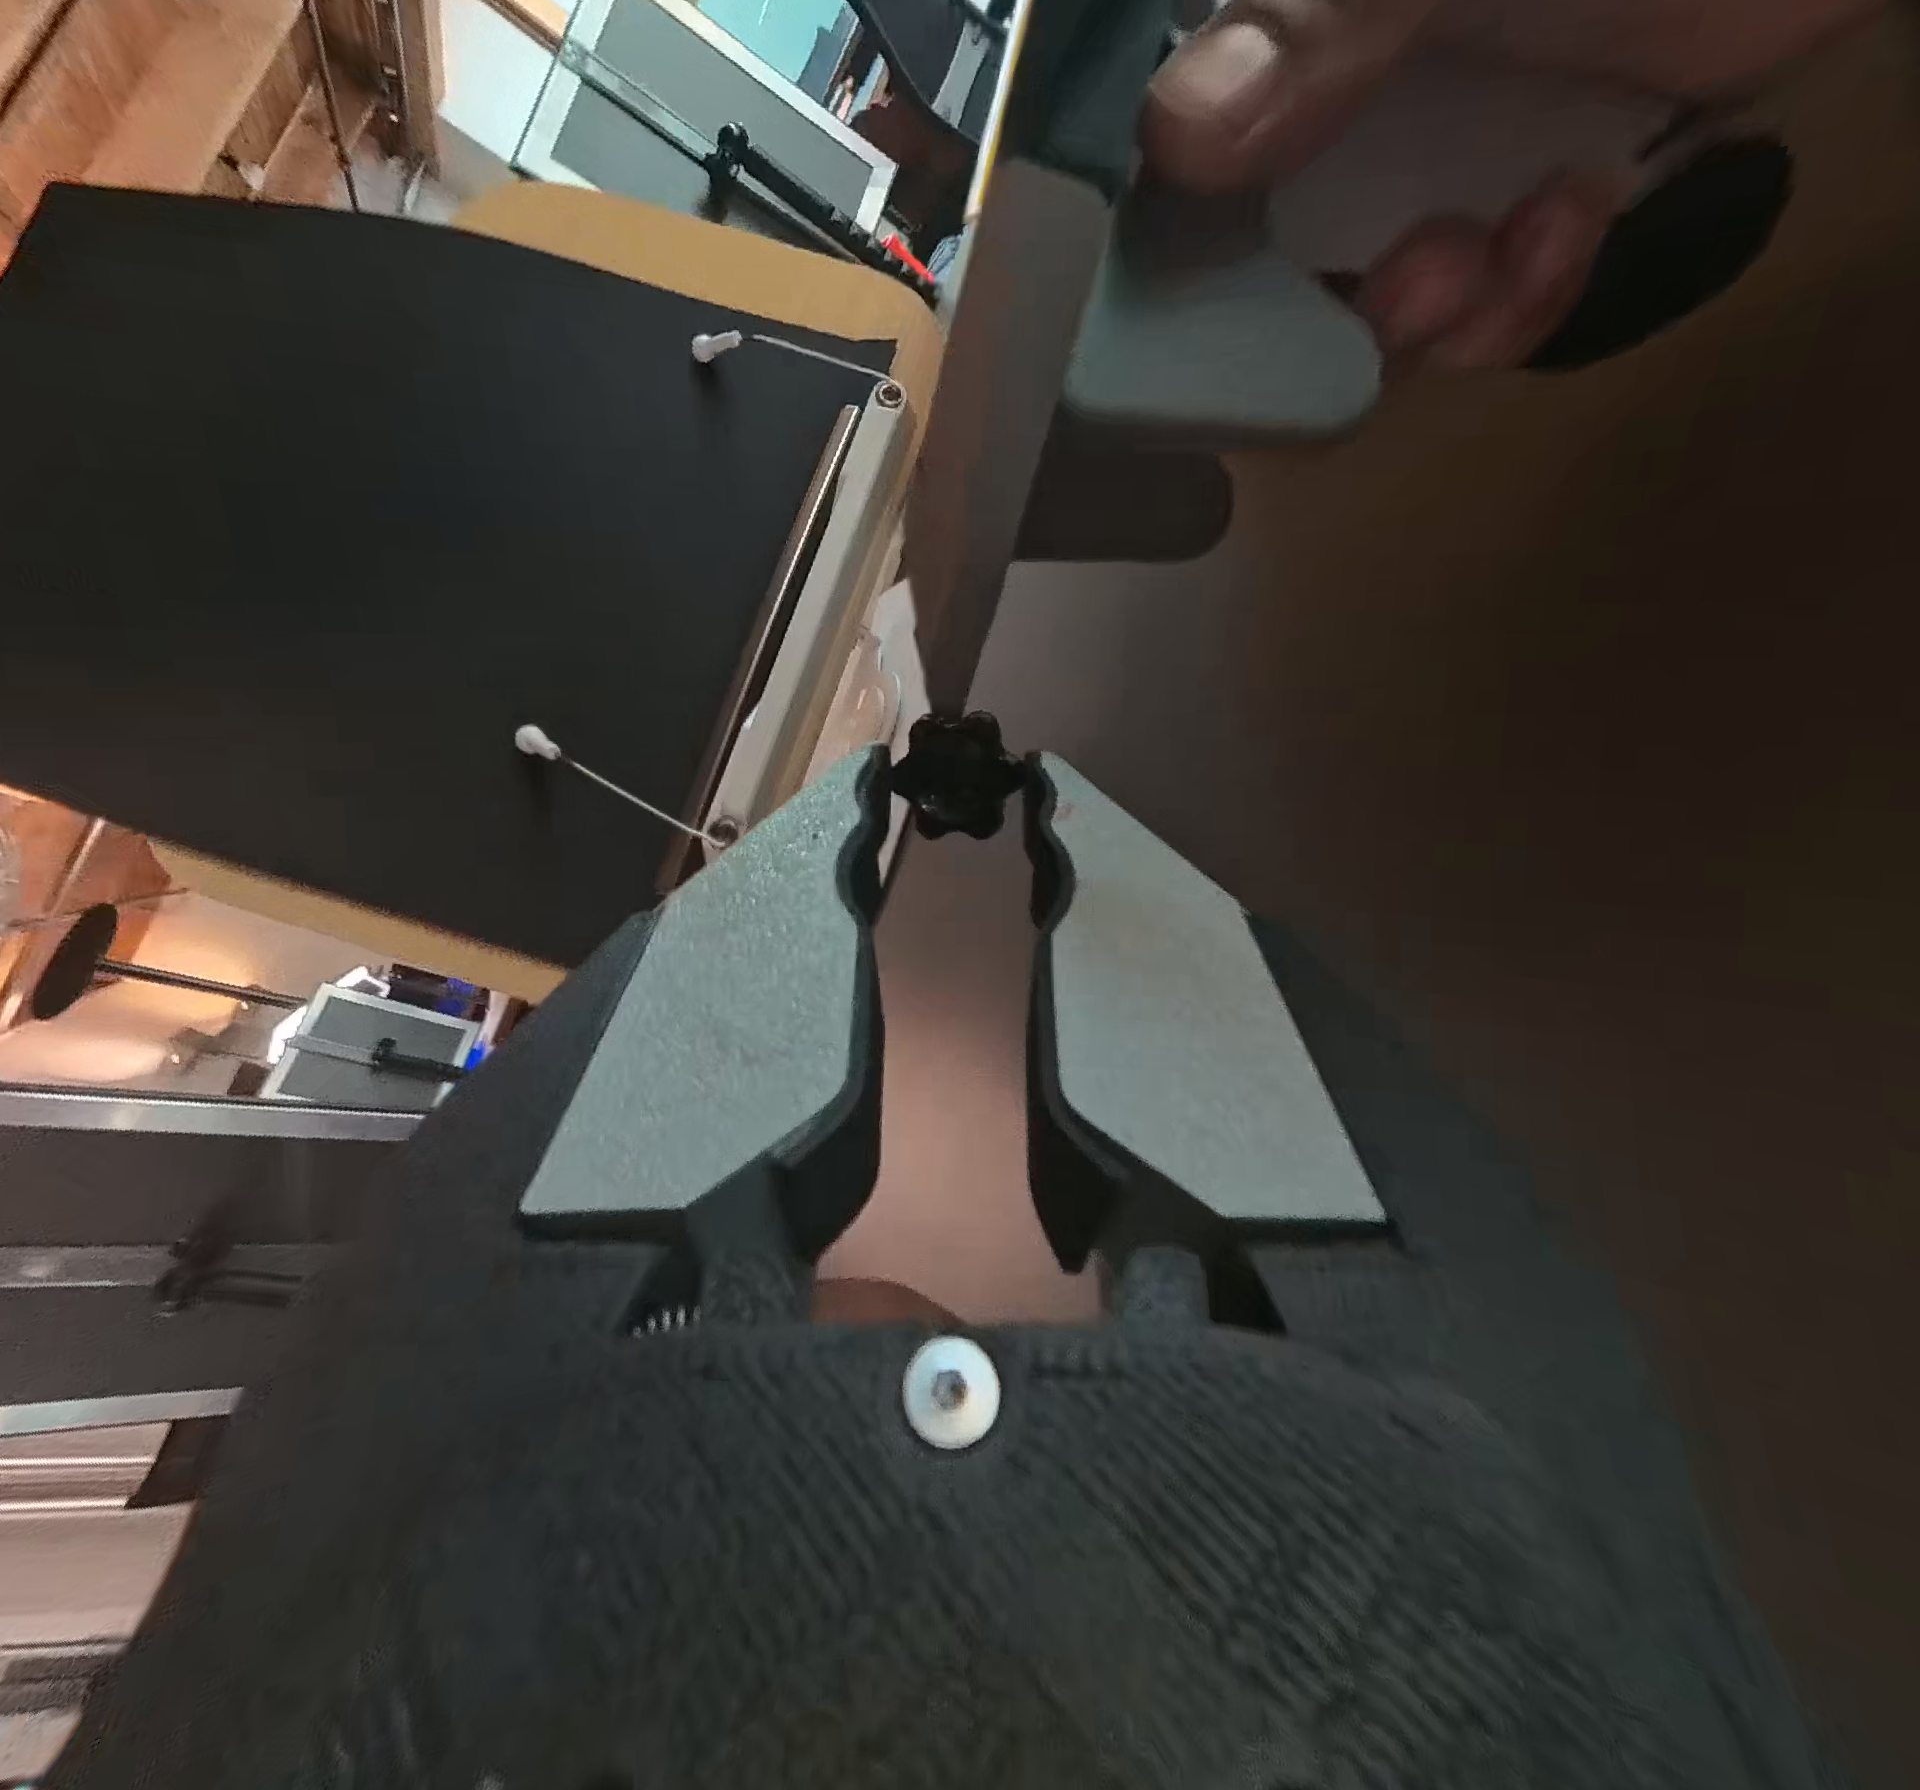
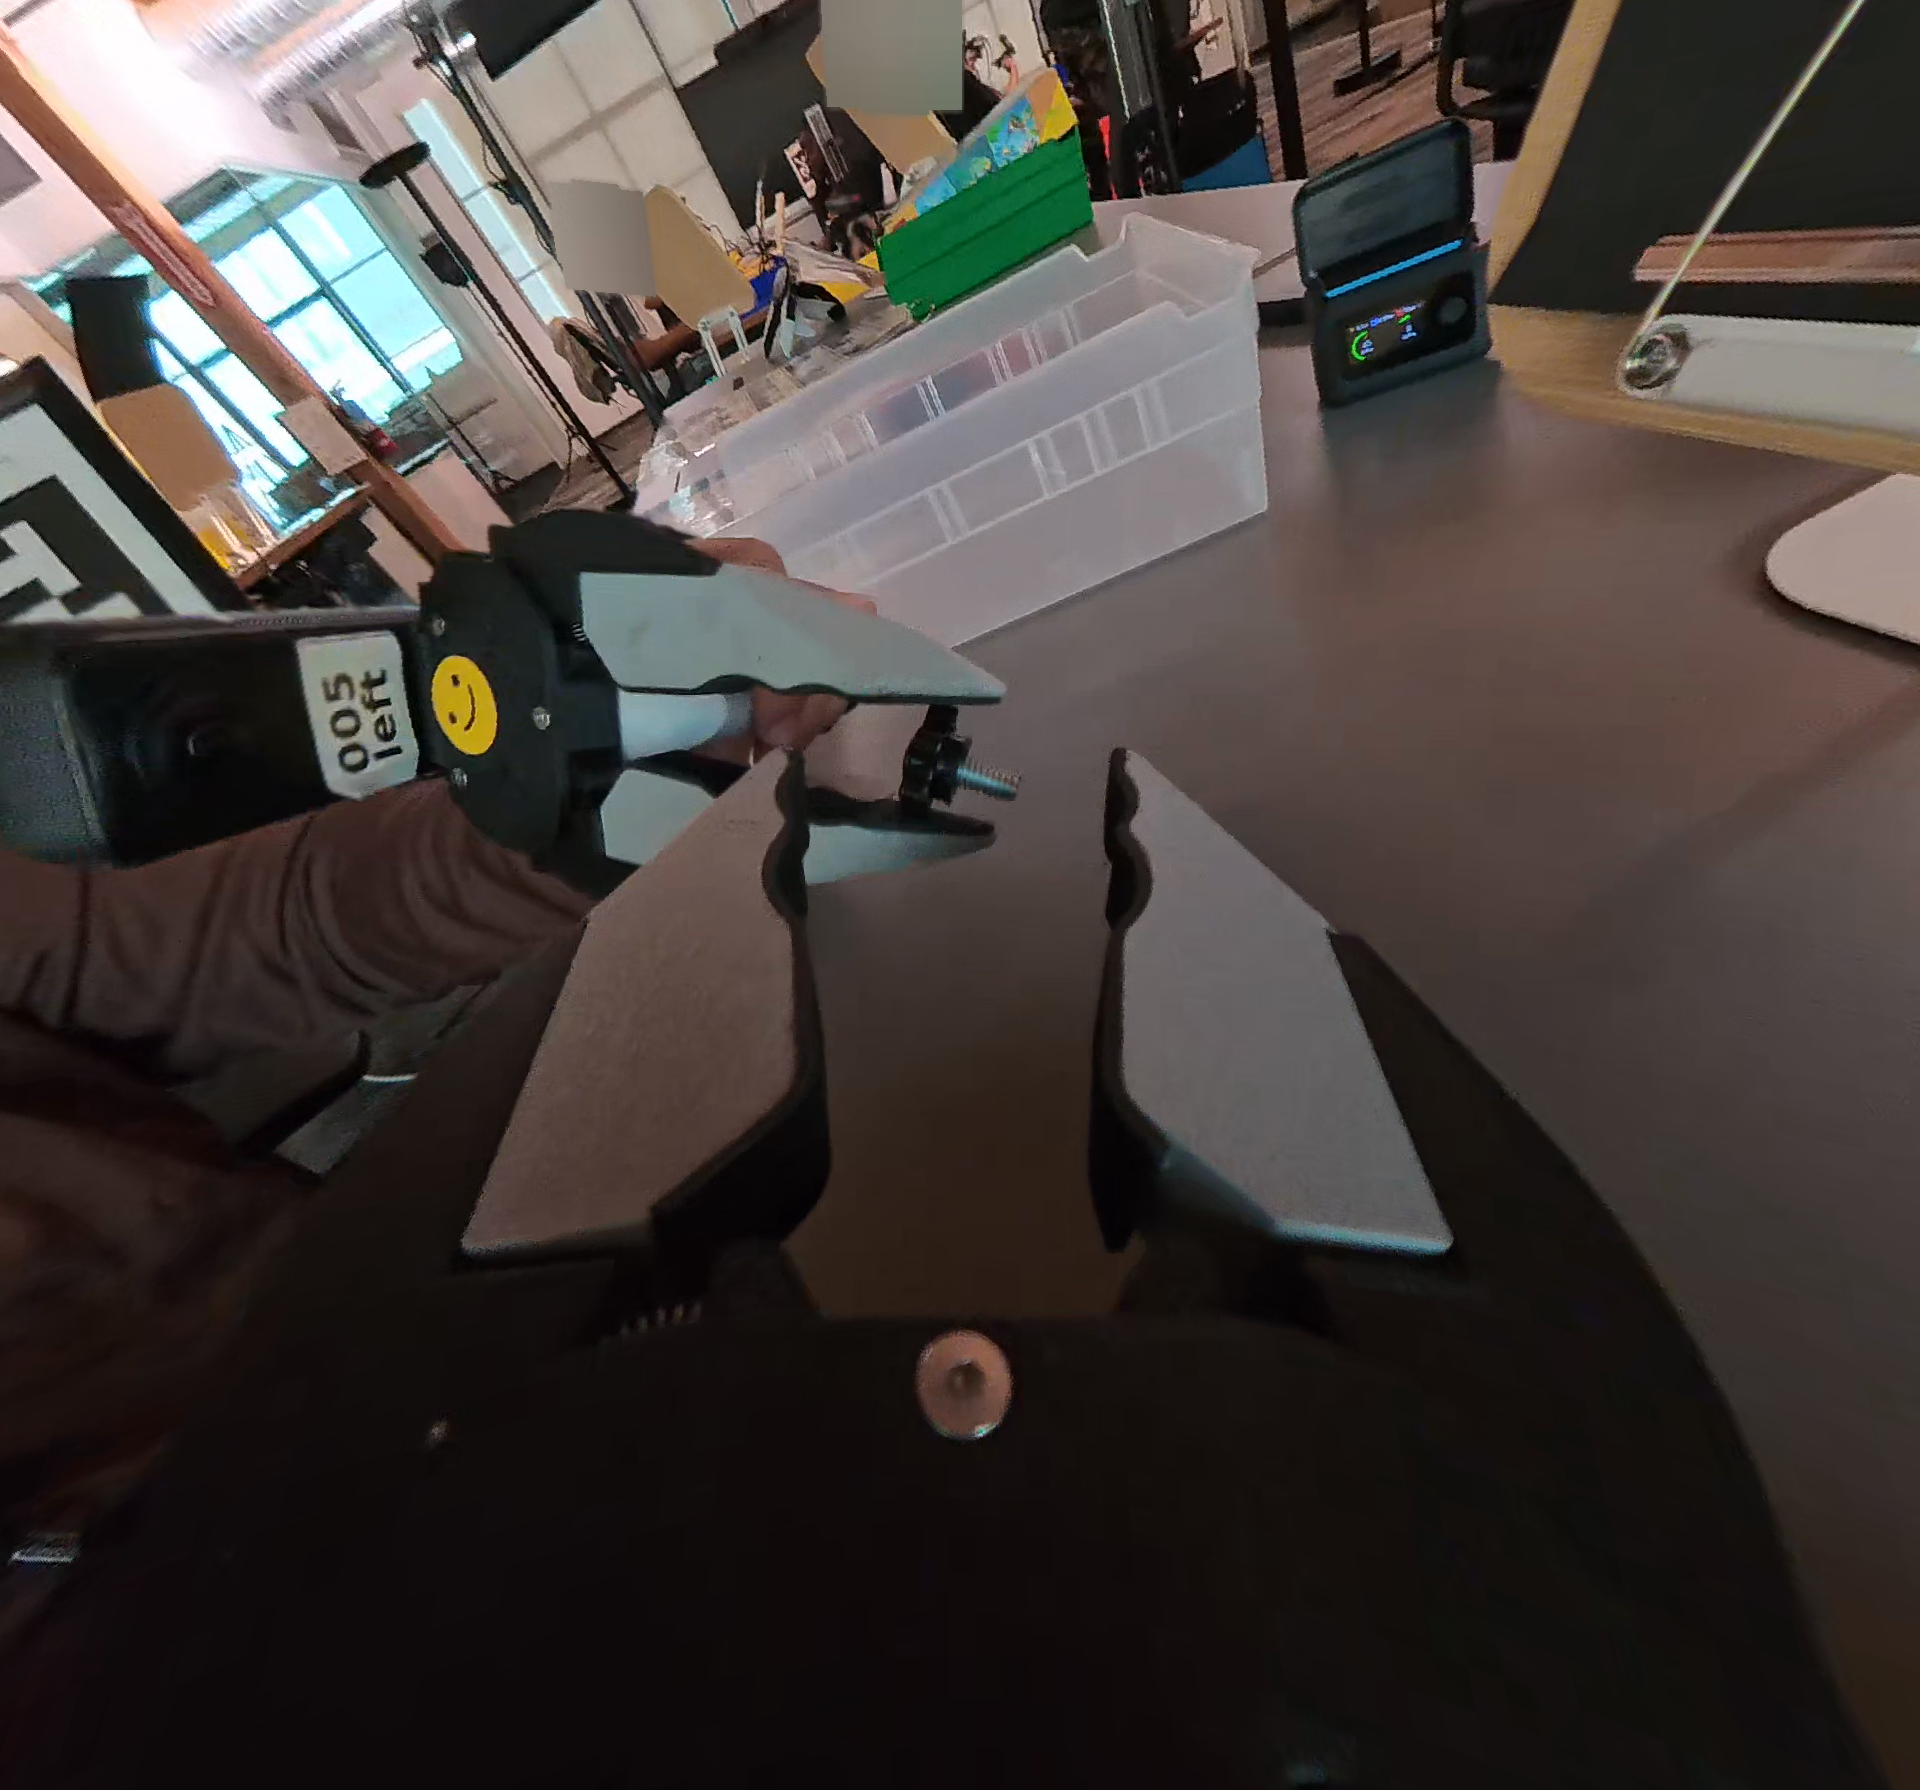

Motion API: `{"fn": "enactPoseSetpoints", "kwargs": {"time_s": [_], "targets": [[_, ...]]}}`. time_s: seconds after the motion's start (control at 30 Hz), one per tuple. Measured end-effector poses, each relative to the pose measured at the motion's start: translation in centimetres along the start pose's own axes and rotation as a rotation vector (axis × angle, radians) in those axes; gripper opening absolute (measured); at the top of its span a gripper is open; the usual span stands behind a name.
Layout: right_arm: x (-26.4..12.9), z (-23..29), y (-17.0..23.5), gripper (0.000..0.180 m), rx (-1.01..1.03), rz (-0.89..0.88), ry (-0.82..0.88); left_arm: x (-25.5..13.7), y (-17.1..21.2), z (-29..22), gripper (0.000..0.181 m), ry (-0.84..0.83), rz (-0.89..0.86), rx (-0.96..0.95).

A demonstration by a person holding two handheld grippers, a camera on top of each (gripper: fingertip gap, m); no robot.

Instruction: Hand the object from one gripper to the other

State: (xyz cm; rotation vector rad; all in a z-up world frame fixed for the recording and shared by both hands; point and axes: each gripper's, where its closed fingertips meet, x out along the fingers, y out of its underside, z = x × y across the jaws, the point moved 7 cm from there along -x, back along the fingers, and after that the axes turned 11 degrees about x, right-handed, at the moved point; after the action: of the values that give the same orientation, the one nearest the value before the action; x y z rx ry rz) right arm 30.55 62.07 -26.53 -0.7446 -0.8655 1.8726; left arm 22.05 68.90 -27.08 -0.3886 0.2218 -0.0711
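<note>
Black tool (image 2: 956,772) bodies, grey fingers (image 2: 665,1044), brown sleeve (image 2: 260,919)

Dark brown tabletop (image 2: 1455,805) carries a clear plastic bin (image 2: 1039,431), a small black device with a lit screen (image 2: 1392,286) and a black board with a wooden edge (image 2: 1766,78). Beyond it, an open workshop: large windows (image 2: 301,286) at left admitting daylight, a reddish-brown beam (image 2: 187,265), cluttered desks, a green crate (image 2: 987,234), office chairs. Ceiling shows exposed silver ducting (image 2: 312,5).
</note>
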Motion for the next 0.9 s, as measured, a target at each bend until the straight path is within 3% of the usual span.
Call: {"fn": "enactPoseSetpoints", "kwargs": {"time_s": [0.53,0.73,0.9], "targets": [[0.5,0.3,0.2,0.050,-0.032,0.015,-0.002,-0.2,-0.4,0.2,0.022,-0.040,-0.020,0.024],[1.3,0.5,0.6,0.022,-0.031,0.051,-0.022,-0.4,-1.0,0.1,0.022,-0.054,-0.048,0.039],[0.6,-0.2,0.2,0.023,0.193,0.040,-0.171,-0.9,-0.8,0.4,0.019,-0.073,-0.073,0.033]]}}
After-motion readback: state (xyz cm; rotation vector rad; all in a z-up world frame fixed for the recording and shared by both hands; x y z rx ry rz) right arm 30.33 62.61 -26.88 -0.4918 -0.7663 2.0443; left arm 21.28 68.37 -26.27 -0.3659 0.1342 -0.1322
